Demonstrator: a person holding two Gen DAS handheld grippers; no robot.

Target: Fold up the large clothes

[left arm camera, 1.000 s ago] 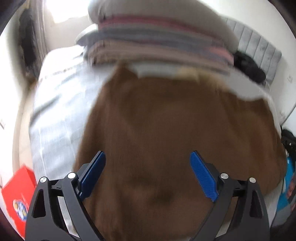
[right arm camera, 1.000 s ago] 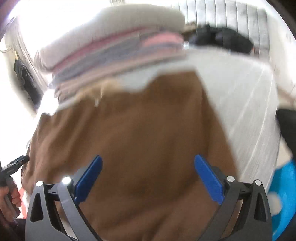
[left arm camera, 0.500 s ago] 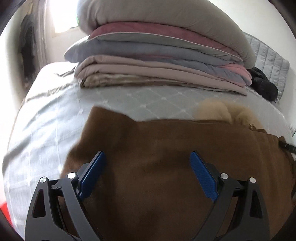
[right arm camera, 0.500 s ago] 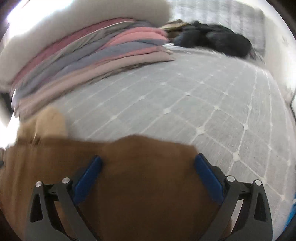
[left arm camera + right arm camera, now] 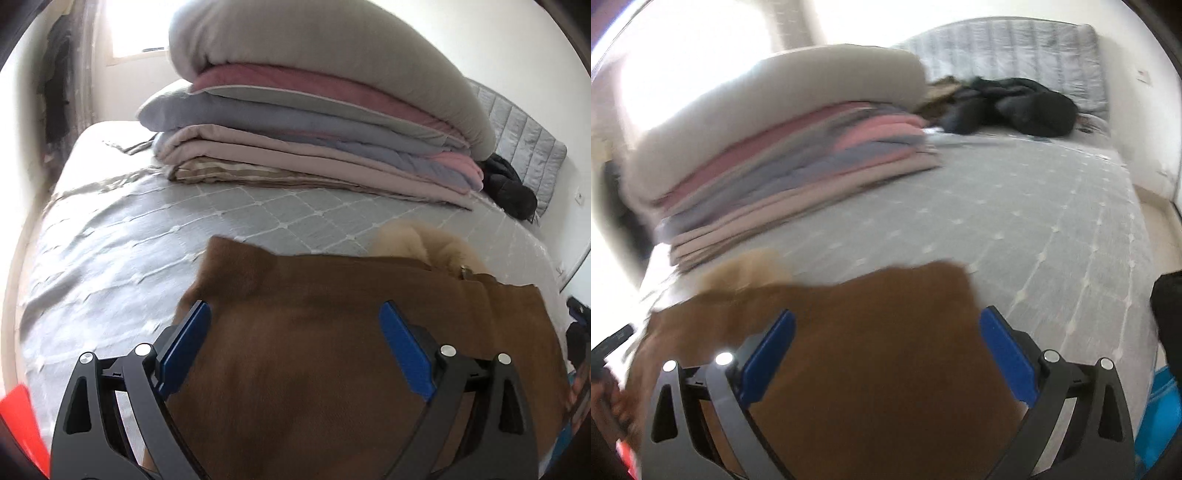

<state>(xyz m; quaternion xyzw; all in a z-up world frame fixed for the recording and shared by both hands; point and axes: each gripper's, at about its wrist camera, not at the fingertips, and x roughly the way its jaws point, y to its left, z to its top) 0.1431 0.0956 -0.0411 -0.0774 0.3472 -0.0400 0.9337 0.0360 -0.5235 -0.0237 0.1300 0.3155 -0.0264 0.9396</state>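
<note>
1. Since a second earlier, both cameras had dropped lower toward the brown garment (image 5: 332,350).
2. It lay on the bed (image 5: 110,258), spread beneath the wide-open left gripper (image 5: 295,347) and right gripper (image 5: 886,354), neither gripping; a tan fur trim (image 5: 424,243) showed.

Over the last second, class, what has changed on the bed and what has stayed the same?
The brown garment has dropped from filling both views to lying low on the grey bedspread, baring the quilting. The left gripper and right gripper stayed open over it. The stack of folded bedding has not moved.
</note>
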